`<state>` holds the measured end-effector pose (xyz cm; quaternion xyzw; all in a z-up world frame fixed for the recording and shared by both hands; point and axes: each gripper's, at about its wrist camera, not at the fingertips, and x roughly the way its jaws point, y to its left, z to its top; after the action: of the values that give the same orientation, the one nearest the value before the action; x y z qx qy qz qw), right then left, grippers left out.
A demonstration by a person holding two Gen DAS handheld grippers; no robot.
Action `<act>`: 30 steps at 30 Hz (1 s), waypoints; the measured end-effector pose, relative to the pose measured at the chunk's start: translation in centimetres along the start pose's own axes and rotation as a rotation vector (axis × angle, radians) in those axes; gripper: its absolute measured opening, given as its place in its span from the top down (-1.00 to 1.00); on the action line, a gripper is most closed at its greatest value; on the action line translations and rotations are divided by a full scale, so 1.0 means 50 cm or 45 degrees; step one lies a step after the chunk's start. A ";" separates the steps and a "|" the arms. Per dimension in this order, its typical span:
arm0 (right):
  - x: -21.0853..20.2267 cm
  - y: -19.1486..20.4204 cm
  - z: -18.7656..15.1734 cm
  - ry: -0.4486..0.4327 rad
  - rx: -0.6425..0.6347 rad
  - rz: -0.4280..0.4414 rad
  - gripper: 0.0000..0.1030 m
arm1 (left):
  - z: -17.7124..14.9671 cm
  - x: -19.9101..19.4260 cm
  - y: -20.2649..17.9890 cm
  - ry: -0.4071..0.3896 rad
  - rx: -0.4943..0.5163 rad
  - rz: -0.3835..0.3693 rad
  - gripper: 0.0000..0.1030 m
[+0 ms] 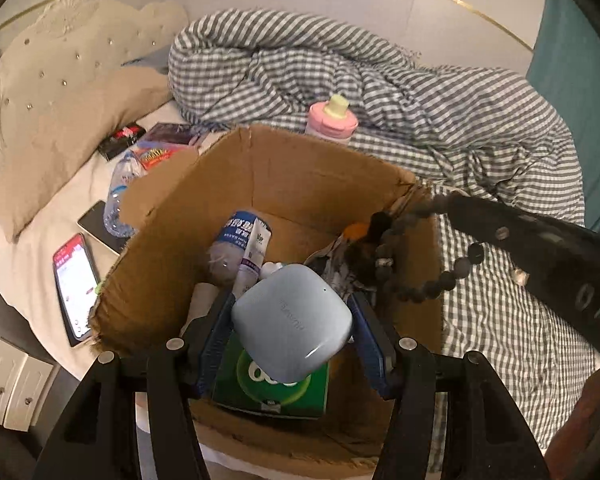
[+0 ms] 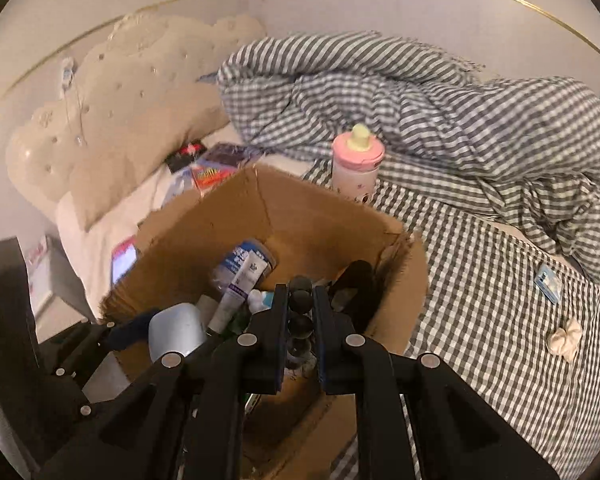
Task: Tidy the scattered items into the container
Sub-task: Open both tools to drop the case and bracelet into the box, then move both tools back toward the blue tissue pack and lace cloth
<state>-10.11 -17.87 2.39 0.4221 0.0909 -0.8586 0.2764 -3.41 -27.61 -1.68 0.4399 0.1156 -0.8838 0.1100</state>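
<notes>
We are holding a pale-blue case [image 1: 292, 322] pinched in the left gripper [image 1: 294, 320] and dark beads [image 2: 301, 312] pinched in the right gripper [image 2: 301, 300], both over the cardboard box [image 1: 312, 168], which is holding a tube [image 1: 250, 258] and a green tissue pack [image 1: 272, 394].

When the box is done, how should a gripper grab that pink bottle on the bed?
Best around the pink bottle's straight round body, below the wide pink cap. It stands upright behind the cardboard box, so come in level from its open right side, probably. The lumpy yellow top looks too small to hold.
</notes>
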 end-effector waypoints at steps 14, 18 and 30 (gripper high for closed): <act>-0.057 -0.144 -0.010 -0.087 0.163 -0.157 -0.47 | 0.013 0.046 -0.064 0.015 0.060 0.015 -0.96; -0.112 -0.201 -0.045 -0.106 0.210 -0.208 -0.47 | 0.010 0.025 -0.120 -0.004 0.096 -0.017 -0.96; -0.265 -0.475 -0.240 -0.133 0.505 -0.387 -0.48 | -0.028 0.010 -0.387 0.004 0.252 -0.233 -1.00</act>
<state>-8.62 11.82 3.31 0.4047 -0.0316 -0.9119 0.0603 -8.38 -8.88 -0.84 0.4375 0.0679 -0.8965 -0.0153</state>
